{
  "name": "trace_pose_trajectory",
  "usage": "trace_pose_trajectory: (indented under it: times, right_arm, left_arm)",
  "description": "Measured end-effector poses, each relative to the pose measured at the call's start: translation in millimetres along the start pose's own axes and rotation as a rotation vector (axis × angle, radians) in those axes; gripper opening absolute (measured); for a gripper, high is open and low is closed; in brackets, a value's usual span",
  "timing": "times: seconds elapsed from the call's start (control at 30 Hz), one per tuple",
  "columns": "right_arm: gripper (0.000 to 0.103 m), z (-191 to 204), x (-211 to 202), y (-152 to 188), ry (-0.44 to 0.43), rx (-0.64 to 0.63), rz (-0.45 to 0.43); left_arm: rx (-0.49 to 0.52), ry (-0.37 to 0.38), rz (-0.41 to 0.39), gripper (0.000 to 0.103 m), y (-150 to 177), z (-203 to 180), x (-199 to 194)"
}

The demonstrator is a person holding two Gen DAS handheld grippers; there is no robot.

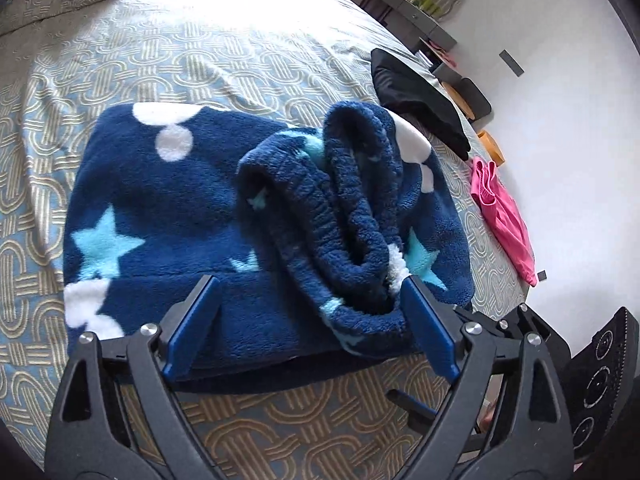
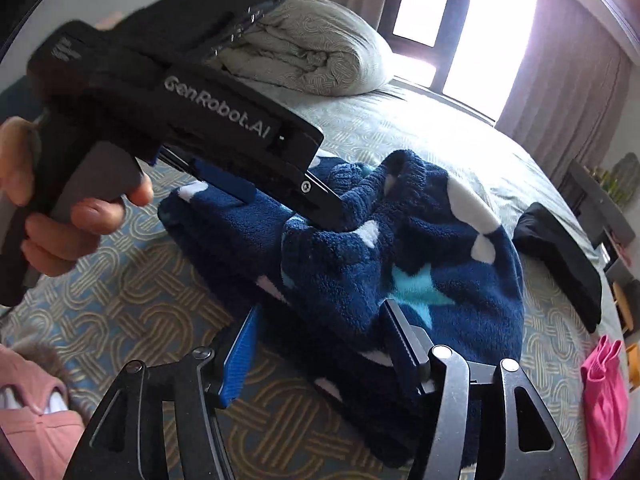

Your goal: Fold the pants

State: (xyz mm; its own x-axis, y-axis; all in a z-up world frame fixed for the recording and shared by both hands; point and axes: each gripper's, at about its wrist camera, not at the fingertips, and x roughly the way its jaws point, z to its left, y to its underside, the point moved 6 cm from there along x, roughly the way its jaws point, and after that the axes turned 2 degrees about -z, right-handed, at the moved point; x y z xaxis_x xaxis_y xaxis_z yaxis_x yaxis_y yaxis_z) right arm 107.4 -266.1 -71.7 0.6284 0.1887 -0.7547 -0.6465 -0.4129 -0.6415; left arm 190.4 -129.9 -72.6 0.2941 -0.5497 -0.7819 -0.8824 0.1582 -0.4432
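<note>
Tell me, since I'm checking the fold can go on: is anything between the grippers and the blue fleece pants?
Nothing visible is. The left gripper stands open right over the near edge of the pants, and the right gripper is open at the same edge. The black garment and pink garment lie off to the side.

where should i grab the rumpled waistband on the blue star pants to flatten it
Grip the elastic waistband at its near looped end, coming from the front edge of the bed. There the ribbed band stands up in a thick fold above the flat folded pants, so open jaws can straddle it.
</note>
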Motion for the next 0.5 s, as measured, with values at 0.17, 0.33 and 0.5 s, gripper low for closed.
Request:
trace_pose_trajectory:
  times: [0.17,0.33,0.5]
  right_arm:
    - [0.072,-51,-22,15,0.050,0.225,-0.017]
    - [0.074,-104,-33,38,0.119,0.509,-0.040]
    - [0.074,-140,-37,63,0.070,0.732,-0.027]
  left_arm:
    - [-0.013,0.032,0.045,0.100,-5,-12,21]
    - [-0.029,-0.014,0.073,0.101,-11,-13,40]
    - [-0.082,-0.026,0.057,0.078,-18,-8,41]
